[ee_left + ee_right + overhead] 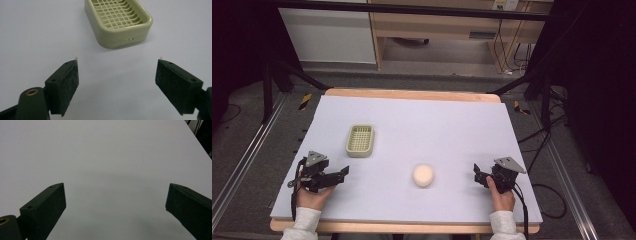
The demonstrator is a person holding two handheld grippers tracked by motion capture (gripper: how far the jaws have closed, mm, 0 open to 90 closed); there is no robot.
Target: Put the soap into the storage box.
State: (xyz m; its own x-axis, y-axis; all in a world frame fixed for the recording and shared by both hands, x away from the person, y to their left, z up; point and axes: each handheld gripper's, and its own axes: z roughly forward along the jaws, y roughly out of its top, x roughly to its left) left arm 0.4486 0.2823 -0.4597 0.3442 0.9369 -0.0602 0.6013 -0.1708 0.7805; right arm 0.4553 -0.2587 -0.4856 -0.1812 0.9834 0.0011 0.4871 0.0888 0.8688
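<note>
A pale green soap dish (360,140) with a grid floor lies on the left half of the white table top; the left gripper view shows the soap dish (118,21) empty, just ahead of the jaws. A round cream soap bar (423,175) rests near the table's middle front. My left gripper (343,172) is held low at the front left, open, with nothing between its pads (71,82). My right gripper (477,175) sits at the front right, right of the soap, open wide over bare table, its pads (50,207) empty.
The white sheet (432,125) covers a wooden table whose edge (412,94) shows at the back. Black frame legs and cables stand on the floor at both sides. A wooden desk (447,25) is behind the table.
</note>
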